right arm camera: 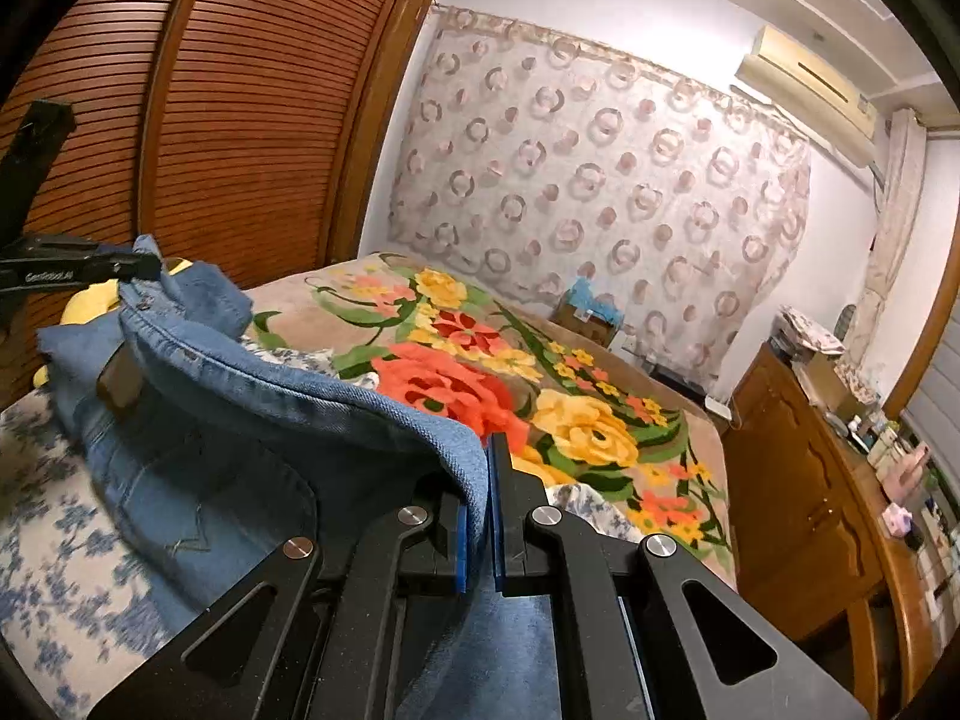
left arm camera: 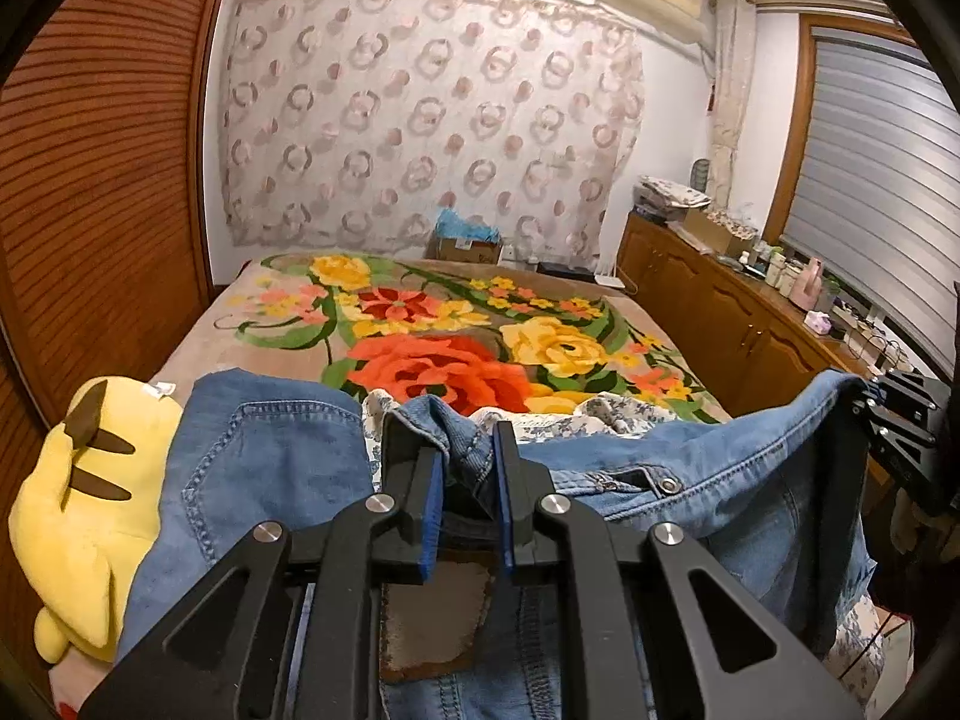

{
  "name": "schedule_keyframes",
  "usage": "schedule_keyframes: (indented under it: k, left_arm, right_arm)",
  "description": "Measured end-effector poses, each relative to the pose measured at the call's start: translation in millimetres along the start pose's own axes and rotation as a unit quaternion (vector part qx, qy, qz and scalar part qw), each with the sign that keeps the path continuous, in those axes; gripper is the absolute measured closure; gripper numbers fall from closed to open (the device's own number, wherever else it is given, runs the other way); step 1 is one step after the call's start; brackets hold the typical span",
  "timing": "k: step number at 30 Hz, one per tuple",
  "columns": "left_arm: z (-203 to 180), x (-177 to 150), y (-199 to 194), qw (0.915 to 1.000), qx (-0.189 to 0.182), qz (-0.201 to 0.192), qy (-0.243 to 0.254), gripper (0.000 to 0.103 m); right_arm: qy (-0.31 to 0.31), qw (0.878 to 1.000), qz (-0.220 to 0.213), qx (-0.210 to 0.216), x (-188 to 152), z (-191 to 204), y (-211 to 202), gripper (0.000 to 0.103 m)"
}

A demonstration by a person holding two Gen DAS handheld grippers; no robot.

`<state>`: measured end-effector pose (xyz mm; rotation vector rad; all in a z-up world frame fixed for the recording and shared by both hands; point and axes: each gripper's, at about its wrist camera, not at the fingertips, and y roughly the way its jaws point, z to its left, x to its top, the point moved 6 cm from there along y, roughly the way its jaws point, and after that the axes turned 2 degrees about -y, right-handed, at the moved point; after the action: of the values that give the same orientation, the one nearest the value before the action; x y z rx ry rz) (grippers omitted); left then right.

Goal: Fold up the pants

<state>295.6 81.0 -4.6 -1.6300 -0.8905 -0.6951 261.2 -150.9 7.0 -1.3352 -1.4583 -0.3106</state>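
The blue denim pants (left arm camera: pixel 690 480) hang stretched between my two grippers above the near end of the bed. My left gripper (left arm camera: pixel 468 450) is shut on a bunched part of the waistband. My right gripper (right arm camera: pixel 483 468) is shut on the other end of the waistband, and the denim (right arm camera: pixel 288 396) drapes left from it. The right gripper shows in the left wrist view (left arm camera: pixel 864 396) at the far right, and the left gripper shows in the right wrist view (right arm camera: pixel 141 267) at the far left. A brown leather patch (left arm camera: pixel 432 618) shows under the left fingers.
The bed (left arm camera: pixel 282 300) carries a floral blanket (left arm camera: pixel 450 354) ahead of the pants. A yellow plush toy (left arm camera: pixel 78 492) lies at the left. A blue-and-white floral sheet (right arm camera: pixel 54 516) lies under the pants. A wooden cabinet (right arm camera: pixel 798 480) with small items runs along the right. A slatted wooden door (right arm camera: pixel 240 108) stands left.
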Motion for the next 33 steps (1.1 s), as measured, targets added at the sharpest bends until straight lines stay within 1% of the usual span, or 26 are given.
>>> schedule_keyframes:
  k: [4, 8, 10, 12, 13, 14, 19, 20, 21, 23, 28, 29, 31, 33]
  left_arm:
    - [5.3, -3.6, 22.8, 0.9997, 0.001, 0.024, -0.001, 0.088]
    - [10.9, -10.2, 42.7, 0.9989, 0.007, 0.047, 0.0, 0.083]
    - [14.2, -12.7, 50.4, 0.9982, 0.012, 0.059, 0.002, 0.078]
    - [17.3, -11.7, 53.0, 0.9979, 0.022, 0.06, 0.005, 0.064]
    - [19.8, -10.7, 51.7, 0.9982, 0.023, 0.056, 0.007, 0.06]
    - [20.8, -9.4, 50.2, 0.9984, 0.022, 0.052, 0.007, 0.053]
    - [26.6, -6.7, 46.1, 0.9982, 0.03, 0.05, 0.015, 0.052]
    - [26.9, -7.3, 45.2, 0.9982, 0.028, 0.05, 0.016, 0.049]
    - [26.4, -7.8, 44.8, 0.9983, 0.025, 0.05, 0.016, 0.037]
    - [23.0, -10.0, 42.8, 0.9988, 0.015, 0.044, 0.016, 0.023]
    - [8.7, -19.1, 45.1, 0.9979, 0.01, 0.053, 0.036, 0.023]
    - [6.2, -20.1, 45.3, 0.9977, 0.009, 0.054, 0.039, 0.023]
    - [-1.9, -23.6, 43.9, 0.9975, 0.009, 0.054, 0.046, 0.023]
    - [-9.7, -27.2, 42.6, 0.9972, 0.009, 0.052, 0.053, 0.023]
  right_arm:
    - [-0.005, 1.0, 0.013, 0.002, -1.3, -0.4, 38.1, 0.098]
    - [-0.02, 0.999, 0.029, -0.002, -4.4, 0.1, 70.1, 0.098]
    - [-0.017, 0.999, 0.037, 0.002, -6.1, -1.1, 81.9, 0.098]
    - [-0.018, 0.999, 0.045, 0.002, -5.6, -4.6, 90.3, 0.098]
    - [-0.019, 0.999, 0.05, 0.003, -5.2, -5.4, 95.8, 0.098]
    - [-0.02, 0.998, 0.052, 0.002, -5.7, -7.1, 98.0, 0.098]
    - [-0.017, 0.998, 0.06, 0.001, 0.4, -13.0, 113.1, 0.098]
    - [-0.015, 0.998, 0.06, 0.002, 3.4, -14.7, 115.8, 0.098]
    - [-0.012, 0.998, 0.061, 0.006, 3.0, -15.1, 118.1, 0.098]
    - [-0.013, 0.998, 0.067, 0.002, 5.5, -16.7, 124.9, 0.098]
    - [-0.001, 0.996, 0.088, 0.014, 3.3, -20.4, 129.2, 0.098]
    - [0.004, 0.996, 0.091, 0.017, 4.3, -22.9, 129.9, 0.093]
    - [0.017, 0.995, 0.093, 0.022, 6.7, -28.4, 128.1, 0.071]
    - [0.039, 0.995, 0.09, 0.027, 7.6, -31.4, 120.7, 0.06]
